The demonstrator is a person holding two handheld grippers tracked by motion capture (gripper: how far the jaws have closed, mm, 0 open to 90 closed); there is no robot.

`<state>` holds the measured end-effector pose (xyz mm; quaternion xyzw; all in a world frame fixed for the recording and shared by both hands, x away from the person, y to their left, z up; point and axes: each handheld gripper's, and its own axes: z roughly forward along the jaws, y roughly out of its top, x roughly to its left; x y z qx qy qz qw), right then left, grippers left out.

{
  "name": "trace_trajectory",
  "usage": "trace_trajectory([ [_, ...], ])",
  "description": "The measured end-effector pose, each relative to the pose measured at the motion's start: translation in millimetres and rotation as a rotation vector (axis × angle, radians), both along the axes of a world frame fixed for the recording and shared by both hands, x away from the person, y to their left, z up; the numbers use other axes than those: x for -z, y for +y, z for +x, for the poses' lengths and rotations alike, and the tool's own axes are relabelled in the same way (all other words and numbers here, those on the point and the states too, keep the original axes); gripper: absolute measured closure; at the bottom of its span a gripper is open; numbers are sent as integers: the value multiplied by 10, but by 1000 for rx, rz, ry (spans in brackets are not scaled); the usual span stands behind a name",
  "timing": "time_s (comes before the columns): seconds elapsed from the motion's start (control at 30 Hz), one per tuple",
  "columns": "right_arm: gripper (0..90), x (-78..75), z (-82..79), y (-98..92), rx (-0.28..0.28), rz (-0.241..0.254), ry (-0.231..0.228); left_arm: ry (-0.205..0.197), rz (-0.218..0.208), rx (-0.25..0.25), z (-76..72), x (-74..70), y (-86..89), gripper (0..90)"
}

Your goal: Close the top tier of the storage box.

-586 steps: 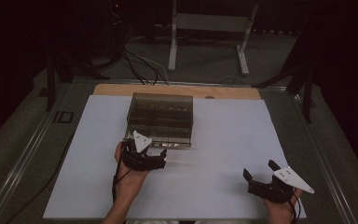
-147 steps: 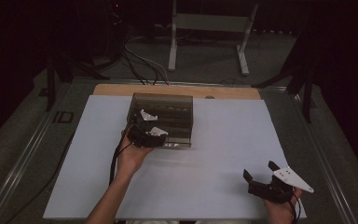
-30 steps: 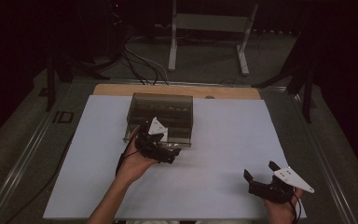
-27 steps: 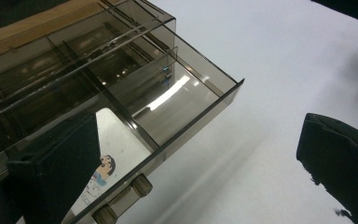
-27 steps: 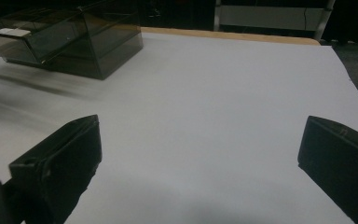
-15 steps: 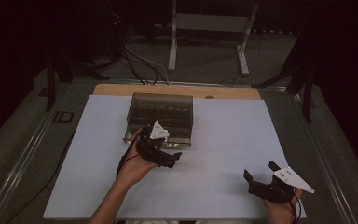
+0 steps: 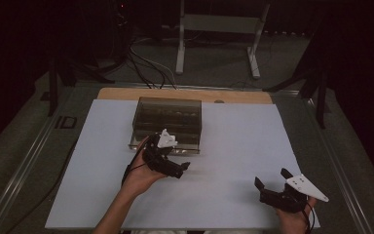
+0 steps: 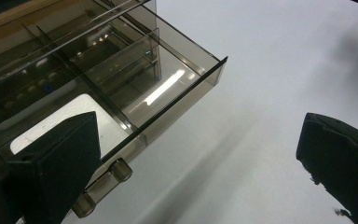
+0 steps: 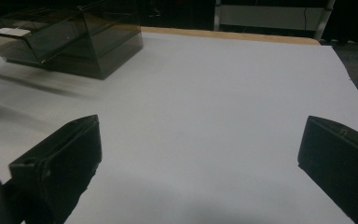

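A smoky see-through drawer box [image 7: 168,117] stands at the back middle of the white table cover [image 7: 233,146]. Its lower drawer [image 8: 168,93] is pulled out a little, showing dividers, a flat white piece [image 8: 51,130] inside and a clear bar handle [image 8: 102,186] on its front. My left gripper [image 7: 168,158] hovers just in front of the drawer, open with nothing between its jaws [image 8: 200,149]. My right gripper [image 7: 272,179] rests near the front right corner of the cover, open and holding nothing [image 9: 200,154]. The box [image 9: 65,37] lies far to its left.
A wooden strip [image 7: 233,95] runs along the back edge of the table behind the cover. A metal stand [image 7: 214,29] and cables [image 7: 141,63] lie on the floor beyond. Metal rails [image 7: 29,156] flank the table.
My left gripper has drawn back a little from the box's front, toward the person. The right gripper has stayed in place.
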<state>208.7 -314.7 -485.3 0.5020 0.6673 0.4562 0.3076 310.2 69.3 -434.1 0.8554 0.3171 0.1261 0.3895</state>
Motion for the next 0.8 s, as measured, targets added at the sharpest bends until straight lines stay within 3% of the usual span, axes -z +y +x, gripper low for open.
trace_trajectory([
  [0.17,0,2,0,4,-1,0,2,-19,-7,-2,-25,-13,14,113],
  [0.2,0,2,0,5,-1,0,2,-26,-7,1,-30,-19,22,172],
  [0.27,0,2,1,6,-1,0,2,-24,-22,12,-32,-28,36,207],
  [0.3,0,3,2,6,-1,-1,2,-22,-37,23,-35,-31,47,289],
  [0.47,0,3,2,6,-2,-1,4,12,-58,42,-5,-24,70,523],
  [0.6,0,4,4,5,-1,1,4,37,-57,48,19,-3,89,660],
  [0.8,0,7,6,8,-2,-4,5,52,-30,40,22,40,92,842],
])
